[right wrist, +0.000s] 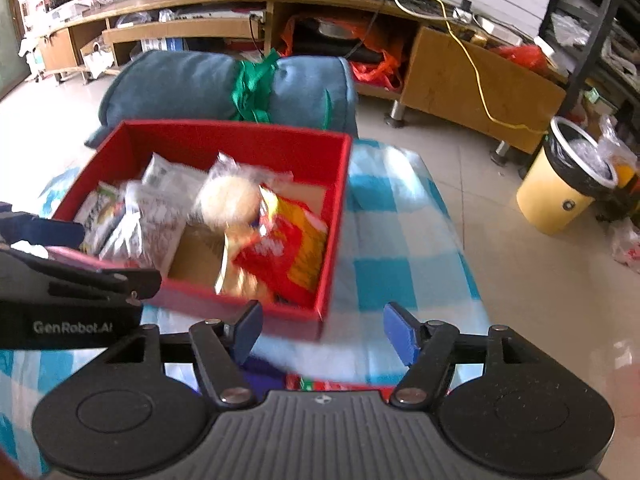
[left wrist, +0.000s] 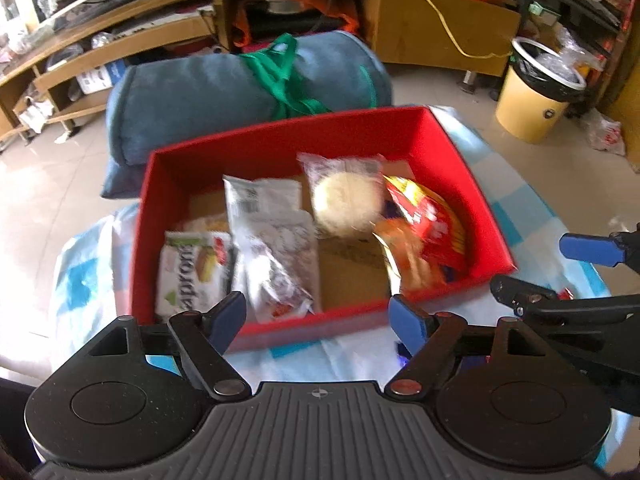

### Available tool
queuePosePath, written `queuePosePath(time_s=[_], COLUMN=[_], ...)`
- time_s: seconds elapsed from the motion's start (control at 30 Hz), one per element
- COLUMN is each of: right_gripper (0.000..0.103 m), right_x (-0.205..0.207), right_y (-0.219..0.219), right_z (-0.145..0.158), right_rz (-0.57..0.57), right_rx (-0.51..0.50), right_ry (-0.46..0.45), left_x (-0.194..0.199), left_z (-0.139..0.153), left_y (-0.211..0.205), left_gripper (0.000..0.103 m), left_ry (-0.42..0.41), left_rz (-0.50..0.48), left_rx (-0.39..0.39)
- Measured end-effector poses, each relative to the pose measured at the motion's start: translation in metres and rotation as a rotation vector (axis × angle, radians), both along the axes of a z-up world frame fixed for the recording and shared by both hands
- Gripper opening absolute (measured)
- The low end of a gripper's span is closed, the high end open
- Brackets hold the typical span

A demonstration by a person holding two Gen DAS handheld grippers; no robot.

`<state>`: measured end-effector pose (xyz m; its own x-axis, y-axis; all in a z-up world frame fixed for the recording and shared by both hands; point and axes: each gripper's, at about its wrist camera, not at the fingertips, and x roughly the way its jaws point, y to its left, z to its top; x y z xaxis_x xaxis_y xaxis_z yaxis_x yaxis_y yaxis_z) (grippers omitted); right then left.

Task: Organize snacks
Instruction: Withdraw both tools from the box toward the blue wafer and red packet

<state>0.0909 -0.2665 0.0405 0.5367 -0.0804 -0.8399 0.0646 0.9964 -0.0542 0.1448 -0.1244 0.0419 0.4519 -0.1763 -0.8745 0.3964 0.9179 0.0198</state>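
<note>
Behind box at 12 o'clock: rolled blue cushion [left wrist: 224, 96], tied w/ green strap [left wrist: 280, 76], lying on tiled floor. Beyond that, long wooden TV bench [left wrist: 440, 28] w/ open shelves, cluttered; yellow cable [left wrist: 444, 20] trailing down its front. Yellow bin [left wrist: 532, 100] w/ black liner at 2 o'clock, white plastic bag [left wrist: 606, 136] beside it on floor. Nothing between either gripper and box opening.

Red box [left wrist: 472, 184] on blue-white checked cloth [left wrist: 516, 200], open top, cardboard floor showing bare near its middle. Snacks inside, blurred by motion:
- 1 green-white packet [left wrist: 188, 276], lettering partly readable, at 7 o'clock corner of box (left wrist view)
- 2 white-grey packets [left wrist: 260, 196], one overlapping other, just right of green one
- 1 clear wrapper w/ round pale cake [left wrist: 346, 204], tilted up, near centre
- 1 red-yellow bag [left wrist: 432, 220] against right wall, w/ orange-gold packet [left wrist: 404, 252] leaning on it
Total approx 6 packs; exact count unsure, blur.

Left gripper [left wrist: 318, 320] at near edge of box, blue pads [left wrist: 406, 322] spread apart, holding nothing. Right gripper [right wrist: 322, 334] by near right corner of box, over cloth, fingers also wide apart, nothing between. Red and purple item [right wrist: 320, 382] under right gripper, mostly hidden; can't tell what. Each gripper visible in other's view, side on, at 3 and 9 o'clock.
</note>
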Motion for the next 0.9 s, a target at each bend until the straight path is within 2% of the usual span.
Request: queuePosePath(time_s=[0.37, 0.53, 0.9], right_gripper=[0.062, 0.062, 0.062], right_x=[-0.026, -0.015, 0.007], right_y=[-0.040, -0.056, -0.069], right_z=[-0.030, -0.045, -0.067], right_rz=[-0.055, -0.053, -0.025], right_rx=[-0.018, -0.008, 0.015], right_ry=[0.115, 0.147, 0.163], left_x=[-0.030, -0.039, -0.046], left_z=[-0.025, -0.039, -0.053], left_y=[-0.018, -0.032, -0.053], left_gripper=[0.084, 0.084, 0.085], left_ry=[0.083, 0.123, 0.146], left_rz=[-0.040, -0.048, -0.067], left_rx=[0.009, 0.018, 0.042])
